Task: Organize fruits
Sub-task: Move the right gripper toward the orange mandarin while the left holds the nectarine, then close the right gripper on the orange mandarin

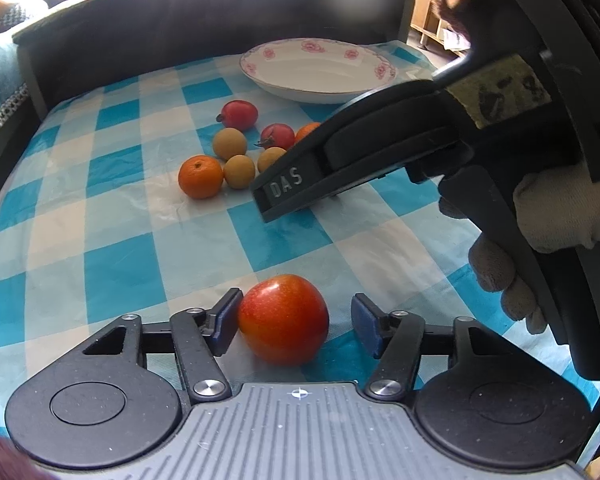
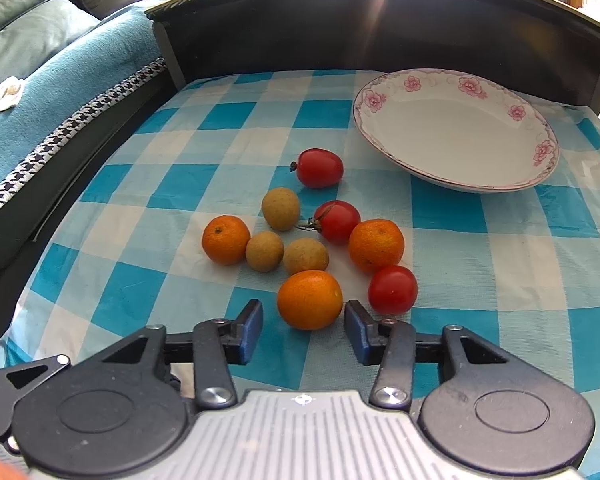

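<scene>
Both grippers are gaping wide: the left gripper point(image 1: 296, 320) is straddling a red tomato point(image 1: 283, 319) near the tablecloth's point(image 2: 500, 264) front edge, its left pad touching; the right gripper point(image 2: 303, 330) is flanking an orange point(image 2: 309, 299), unclamped. The flowered plate point(image 2: 540, 160) is sitting empty toward the far right corner.

Red tomatoes point(image 2: 319, 168), orange tangerines point(image 2: 309, 299) and tan longans point(image 2: 281, 208) are lying clustered mid-table, near the empty floral plate point(image 2: 456, 132).

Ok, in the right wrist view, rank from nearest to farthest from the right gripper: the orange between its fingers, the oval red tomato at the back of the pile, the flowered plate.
1. Orange, between the open fingers of the right gripper.
2. Oval red tomato, at the pile's far end.
3. Flowered plate, far right, empty.
</scene>
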Demonstrator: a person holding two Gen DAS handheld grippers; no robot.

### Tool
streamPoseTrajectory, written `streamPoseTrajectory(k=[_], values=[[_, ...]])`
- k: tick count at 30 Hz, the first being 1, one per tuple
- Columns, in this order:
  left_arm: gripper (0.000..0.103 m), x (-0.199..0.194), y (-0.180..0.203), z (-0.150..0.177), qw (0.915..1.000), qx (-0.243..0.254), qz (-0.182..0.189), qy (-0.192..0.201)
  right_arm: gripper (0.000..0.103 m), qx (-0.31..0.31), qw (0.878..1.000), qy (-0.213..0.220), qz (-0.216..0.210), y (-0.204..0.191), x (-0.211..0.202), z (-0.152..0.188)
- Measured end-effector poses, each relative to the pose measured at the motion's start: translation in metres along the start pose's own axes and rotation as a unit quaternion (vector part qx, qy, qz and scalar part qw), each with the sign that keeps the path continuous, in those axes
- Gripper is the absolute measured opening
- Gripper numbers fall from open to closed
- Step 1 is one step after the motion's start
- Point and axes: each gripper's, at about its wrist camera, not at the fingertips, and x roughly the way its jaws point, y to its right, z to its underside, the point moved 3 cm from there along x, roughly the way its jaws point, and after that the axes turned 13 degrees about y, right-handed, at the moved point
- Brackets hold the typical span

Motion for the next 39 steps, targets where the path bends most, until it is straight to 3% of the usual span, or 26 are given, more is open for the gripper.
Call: streamPoseTrajectory(k=[3, 5, 10, 12, 14, 20, 26, 28, 35, 39], values=[[0.071, -0.001, 0.004, 0.003, 0.9999, 0.014, -0.001, 0.006, 0.060, 0.013, 1.000, 0.005, -0.009, 0.002, -0.001, 0.002], [0.072, -0.002, 0.004, 0.005, 0.9999, 0.012, 0.002, 0.010, 0.077, 0.019, 1.000, 0.007, -0.022, 0.002, -0.002, 0.003], [0.078, -0.005, 0.008, 0.010, 0.9994, 0.027, 0.005, 0.021, 0.082, 0.009, 1.000, 0.001, -0.024, -0.002, -0.002, 0.004], [0.079, -0.006, 0.009, 0.012, 0.9993, 0.028, 0.007, 0.024, 0.078, 0.003, 1.000, 0.001, -0.018, -0.003, -0.004, 0.005], [0.079, -0.007, 0.009, 0.013, 0.9992, 0.028, 0.007, 0.027, 0.060, -0.016, 1.000, 0.004, 0.000, -0.003, -0.006, 0.006], [0.077, -0.008, 0.011, 0.011, 0.9994, 0.023, 0.001, 0.025, 0.040, -0.017, 1.000, 0.004, 0.003, 0.004, -0.012, 0.007], [0.057, -0.009, 0.003, 0.006, 0.9998, 0.001, -0.005, 0.021, 0.019, -0.011, 1.000, 0.003, -0.005, 0.007, -0.018, 0.009], [0.052, -0.009, 0.000, 0.005, 0.9998, -0.008, -0.005, 0.020, 0.016, -0.007, 1.000, 0.006, -0.006, 0.008, -0.021, 0.009], [0.052, -0.011, 0.000, 0.006, 0.9998, -0.004, -0.001, 0.019, 0.016, 0.004, 1.000, 0.007, -0.013, 0.010, -0.022, 0.009], [0.055, -0.008, 0.000, 0.006, 0.9998, -0.001, 0.002, 0.018, 0.023, 0.004, 1.000, 0.012, -0.028, 0.006, -0.018, 0.005]])
